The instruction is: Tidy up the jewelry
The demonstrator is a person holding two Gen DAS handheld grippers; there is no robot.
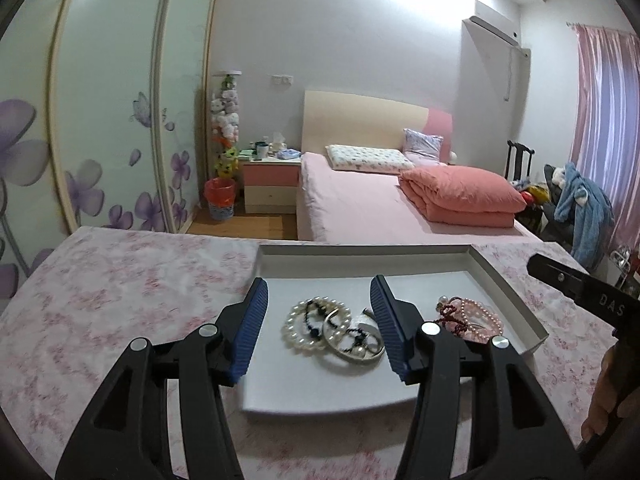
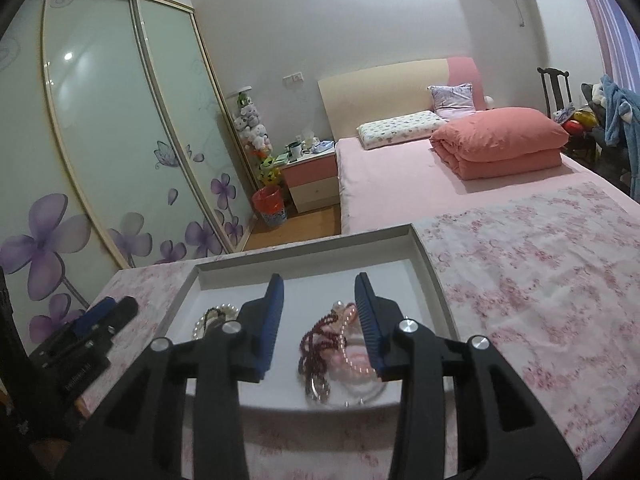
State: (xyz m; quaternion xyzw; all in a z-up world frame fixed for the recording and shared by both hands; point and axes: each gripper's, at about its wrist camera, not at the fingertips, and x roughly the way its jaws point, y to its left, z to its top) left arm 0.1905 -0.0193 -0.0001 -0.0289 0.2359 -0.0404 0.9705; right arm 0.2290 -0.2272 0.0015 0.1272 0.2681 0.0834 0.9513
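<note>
Here, both grippers have their blue jaws spread wide, and nothing is held in either one. The left gripper (image 1: 318,322) hangs over the white pearl bracelet (image 1: 306,326), which sits right between its fingers in the view. A silver bangle (image 1: 354,350) lies on the edge of that bracelet, and a thin string of dark beads (image 1: 316,320) crosses both. The right gripper (image 2: 318,320) hangs over the other pile, where a dark red bead strand (image 2: 316,350) is bunched up beside a pink pearl bracelet (image 2: 358,362). The two touch and look tangled.

All the jewelry lies in a flat white tray (image 1: 508,300) with low walls. The tray sits on a pink flowered cloth (image 1: 120,292). The two piles are near each other but apart, both at the near end of the tray. The far end of the tray is bare.

The step in hand looks like picking a piece to move. Next, I think a gripper must come down and close on just one strand. That calls for care, since the pieces overlap and one may drag another along. The beads are small and round, so they may slip.
</note>
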